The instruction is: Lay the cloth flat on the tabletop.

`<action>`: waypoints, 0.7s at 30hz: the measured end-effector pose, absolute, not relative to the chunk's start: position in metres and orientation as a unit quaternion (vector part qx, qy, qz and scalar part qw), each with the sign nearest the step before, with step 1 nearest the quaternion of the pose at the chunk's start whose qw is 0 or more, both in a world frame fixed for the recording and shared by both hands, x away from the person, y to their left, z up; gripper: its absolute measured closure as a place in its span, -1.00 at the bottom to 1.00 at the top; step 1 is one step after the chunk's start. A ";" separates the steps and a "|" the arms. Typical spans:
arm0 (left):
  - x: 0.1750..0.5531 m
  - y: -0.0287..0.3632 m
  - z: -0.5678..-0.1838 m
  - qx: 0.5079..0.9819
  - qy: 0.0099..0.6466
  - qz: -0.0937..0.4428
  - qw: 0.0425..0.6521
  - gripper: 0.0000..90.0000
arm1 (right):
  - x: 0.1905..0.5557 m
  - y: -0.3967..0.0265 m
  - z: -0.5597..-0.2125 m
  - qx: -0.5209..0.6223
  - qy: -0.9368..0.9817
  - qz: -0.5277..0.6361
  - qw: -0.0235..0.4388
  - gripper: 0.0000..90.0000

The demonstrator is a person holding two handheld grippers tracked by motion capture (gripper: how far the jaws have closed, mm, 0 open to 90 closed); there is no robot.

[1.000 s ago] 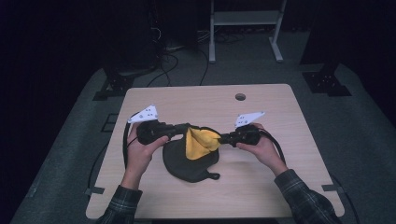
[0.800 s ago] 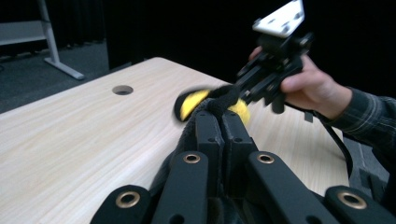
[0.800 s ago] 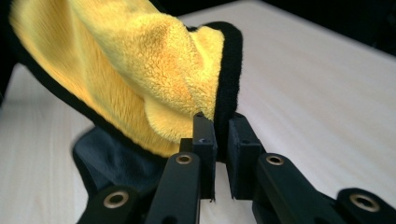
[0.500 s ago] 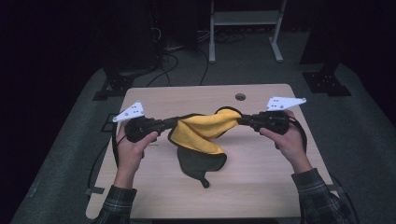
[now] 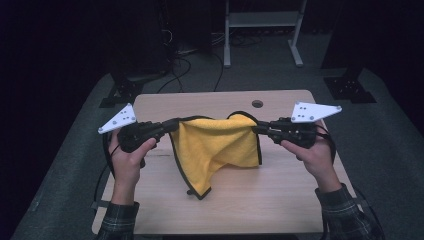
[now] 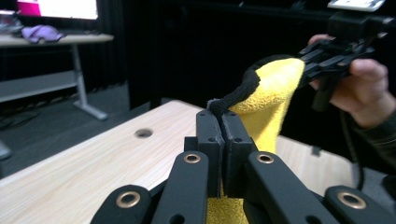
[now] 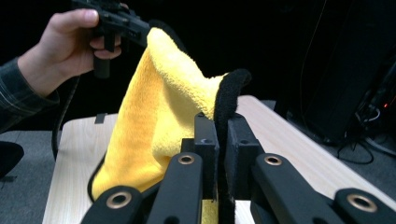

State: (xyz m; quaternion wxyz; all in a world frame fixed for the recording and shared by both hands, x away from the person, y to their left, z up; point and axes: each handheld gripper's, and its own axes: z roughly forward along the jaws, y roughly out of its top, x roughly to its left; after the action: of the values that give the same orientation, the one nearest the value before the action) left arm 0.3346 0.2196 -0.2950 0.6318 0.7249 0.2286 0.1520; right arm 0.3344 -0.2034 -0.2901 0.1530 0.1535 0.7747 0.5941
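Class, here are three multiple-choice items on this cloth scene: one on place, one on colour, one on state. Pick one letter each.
1. Where does the cloth hang?
A. Between the two grippers, above the table
B. On the floor
C. Over a chair

2. The cloth's trim is
A. white
B. black
C. red

3. The left hand-held gripper is
A. wide open
B. lying on the table
C. shut on the cloth's edge

Answers: A, it spans from the left to the right hand-held gripper; B, a black edge borders the yellow; C, the jaws pinch the trim.

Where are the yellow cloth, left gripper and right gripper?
yellow cloth (image 5: pixel 215 145), high view, middle of the hanging yellow face.
left gripper (image 5: pixel 172 125), high view, jaw tips pinching the cloth's black edge.
right gripper (image 5: pixel 256 128), high view, jaw tips on the cloth's other corner.
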 end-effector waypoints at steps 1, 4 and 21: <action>0.336 0.220 -0.297 0.727 0.235 0.153 0.627 0.95 | 0.336 -0.202 -0.292 0.155 0.777 0.591 0.152 0.86; 0.346 0.221 -0.309 0.743 0.261 0.157 0.596 0.95 | 0.342 -0.196 -0.301 0.162 0.785 0.580 0.146 0.86; 0.361 0.173 -0.342 0.801 0.223 0.086 0.548 0.11 | 0.357 -0.155 -0.347 0.142 0.833 0.531 0.071 0.86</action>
State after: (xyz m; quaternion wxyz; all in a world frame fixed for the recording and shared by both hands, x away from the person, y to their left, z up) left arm 0.3607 0.1732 -0.3420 0.5484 0.8013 0.2234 0.0856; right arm 0.3567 -0.1552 -0.3472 0.0712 0.1418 0.8327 0.5306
